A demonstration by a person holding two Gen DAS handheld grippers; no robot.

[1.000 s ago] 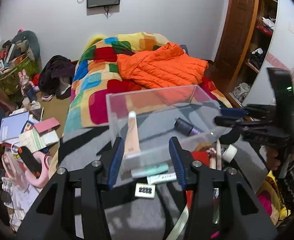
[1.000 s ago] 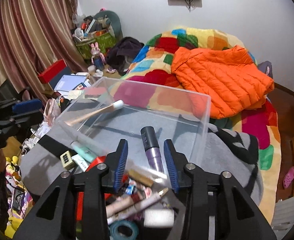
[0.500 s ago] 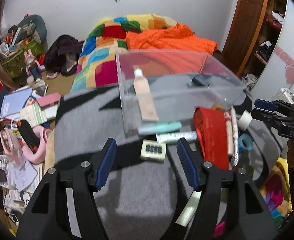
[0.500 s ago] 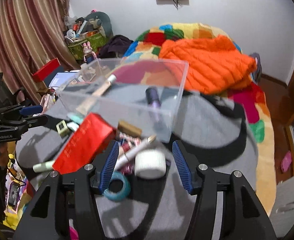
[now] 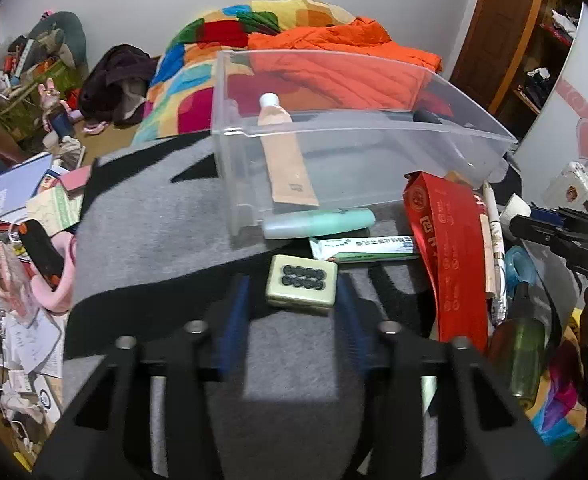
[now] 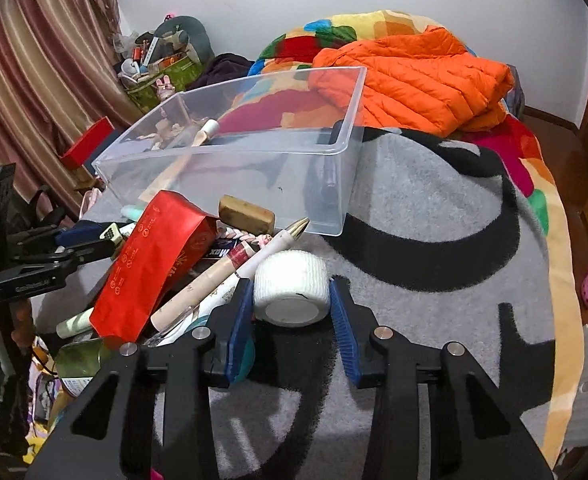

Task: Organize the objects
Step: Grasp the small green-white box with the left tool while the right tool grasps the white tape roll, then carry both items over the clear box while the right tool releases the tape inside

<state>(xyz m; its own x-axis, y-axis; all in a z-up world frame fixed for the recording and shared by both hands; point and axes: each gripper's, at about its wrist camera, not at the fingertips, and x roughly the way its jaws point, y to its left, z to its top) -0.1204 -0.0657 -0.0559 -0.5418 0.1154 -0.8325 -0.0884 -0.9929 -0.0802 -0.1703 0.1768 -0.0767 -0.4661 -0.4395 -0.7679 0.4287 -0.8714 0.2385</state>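
Grey blanket [image 5: 142,216] is carrying everything: the spread left gripper [image 5: 294,300] is straddling the mahjong tile [image 5: 301,283], while the right gripper [image 6: 290,308] is flanking the white tape roll [image 6: 291,294], seemingly unclamped, beside the clear bin [image 6: 230,160].

Left tongs [image 5: 294,312] and right tongs [image 6: 290,312] both spread wide, low, level.

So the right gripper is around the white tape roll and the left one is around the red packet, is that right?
Not quite. The left gripper is around the mahjong tile, not the red packet, as the left wrist view shows. The right gripper does straddle the white tape roll.
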